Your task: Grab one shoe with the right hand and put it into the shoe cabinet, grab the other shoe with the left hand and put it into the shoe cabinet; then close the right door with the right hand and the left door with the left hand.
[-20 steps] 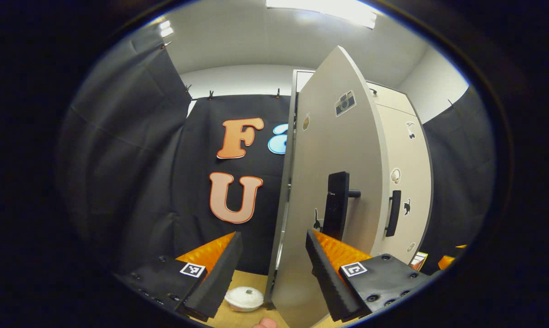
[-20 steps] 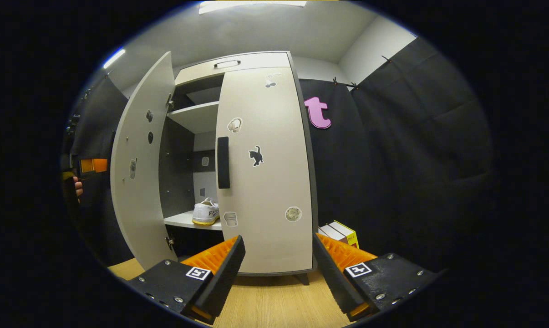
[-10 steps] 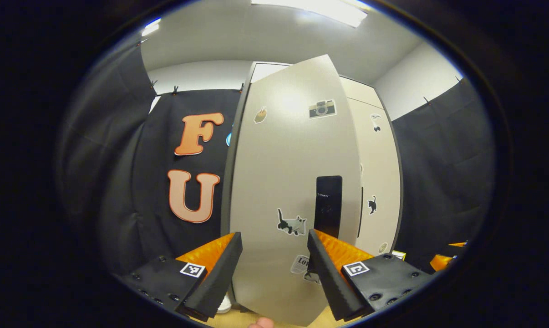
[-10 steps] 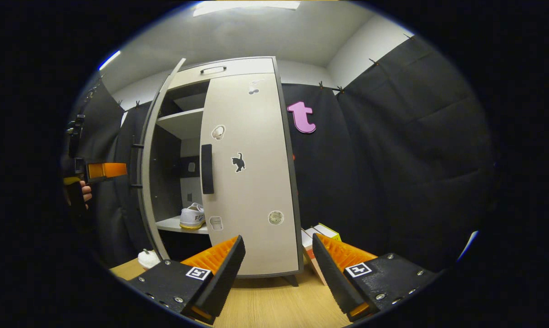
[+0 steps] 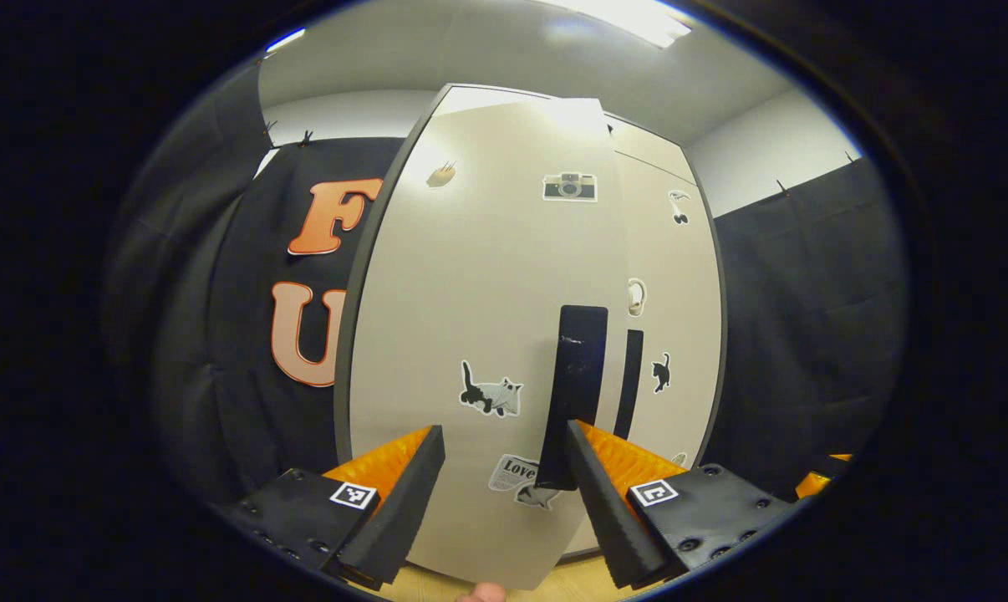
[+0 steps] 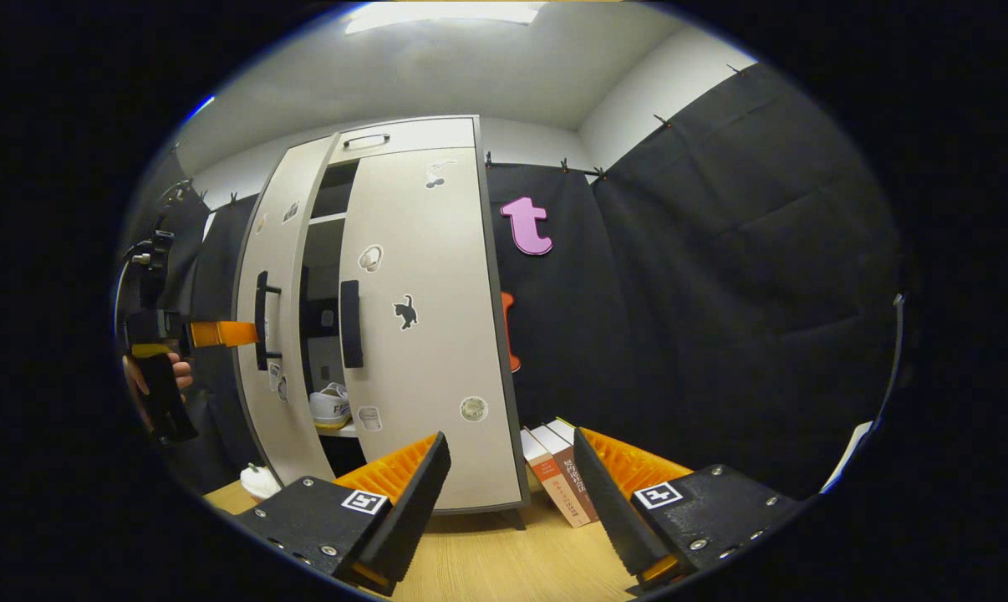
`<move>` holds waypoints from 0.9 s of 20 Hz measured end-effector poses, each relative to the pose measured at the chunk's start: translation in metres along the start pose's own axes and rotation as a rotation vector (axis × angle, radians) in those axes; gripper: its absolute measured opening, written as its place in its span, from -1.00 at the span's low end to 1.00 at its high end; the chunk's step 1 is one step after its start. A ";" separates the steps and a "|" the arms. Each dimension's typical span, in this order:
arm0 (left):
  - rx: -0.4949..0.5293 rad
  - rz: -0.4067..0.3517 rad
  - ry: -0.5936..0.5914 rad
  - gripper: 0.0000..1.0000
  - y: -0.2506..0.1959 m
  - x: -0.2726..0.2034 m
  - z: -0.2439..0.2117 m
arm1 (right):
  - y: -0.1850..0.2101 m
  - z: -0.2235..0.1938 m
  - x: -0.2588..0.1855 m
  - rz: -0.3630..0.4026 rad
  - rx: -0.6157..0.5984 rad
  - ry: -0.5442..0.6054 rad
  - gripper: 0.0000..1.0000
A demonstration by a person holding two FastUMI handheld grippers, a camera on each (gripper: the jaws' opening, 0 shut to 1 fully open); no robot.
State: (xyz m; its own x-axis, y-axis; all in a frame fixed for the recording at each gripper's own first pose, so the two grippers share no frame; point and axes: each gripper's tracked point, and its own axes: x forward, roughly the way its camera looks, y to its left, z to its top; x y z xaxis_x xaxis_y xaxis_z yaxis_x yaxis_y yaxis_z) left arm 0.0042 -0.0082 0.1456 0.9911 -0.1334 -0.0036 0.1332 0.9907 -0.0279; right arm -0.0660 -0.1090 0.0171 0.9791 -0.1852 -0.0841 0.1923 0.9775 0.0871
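Cabinet: your tall beige two-door shoe cabinet (image 6: pixel 420 334) stands on the wooden floor.
Left door (image 5: pixel 470 334): ajar, your left gripper (image 5: pixel 504 502) before its black handle (image 5: pixel 572 393), fingers wide, holding nothing.
Right door (image 6: pixel 425 318): shut.
Shoe: white sneaker (image 6: pixel 330 405) shelved inside the cabinet.
Right gripper (image 6: pixel 512 502): fingers wide, empty, before the cabinet.

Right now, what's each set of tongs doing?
Left tongs: open, empty, close to the left door.
Right tongs: open, empty, back from the cabinet.
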 end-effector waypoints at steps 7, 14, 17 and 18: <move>-0.026 0.000 0.026 0.89 -0.001 0.029 -0.010 | -0.003 -0.001 0.002 -0.005 -0.013 0.004 0.82; 0.025 -0.009 0.027 0.87 -0.016 0.060 -0.012 | -0.004 -0.005 0.003 -0.009 -0.025 0.009 0.82; 0.002 -0.037 0.016 0.89 -0.027 0.068 -0.011 | -0.005 -0.004 0.003 -0.015 -0.035 0.007 0.83; -0.002 -0.039 0.014 0.89 -0.029 0.070 -0.009 | -0.005 -0.005 0.004 -0.016 -0.038 0.008 0.82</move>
State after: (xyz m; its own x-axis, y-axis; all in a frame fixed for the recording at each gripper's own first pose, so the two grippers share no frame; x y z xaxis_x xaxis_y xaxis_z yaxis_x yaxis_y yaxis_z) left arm 0.0701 -0.0463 0.1366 0.9849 -0.1725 -0.0168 0.1720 0.9846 -0.0299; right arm -0.0638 -0.1142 0.0117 0.9752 -0.2005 -0.0934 0.2055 0.9775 0.0479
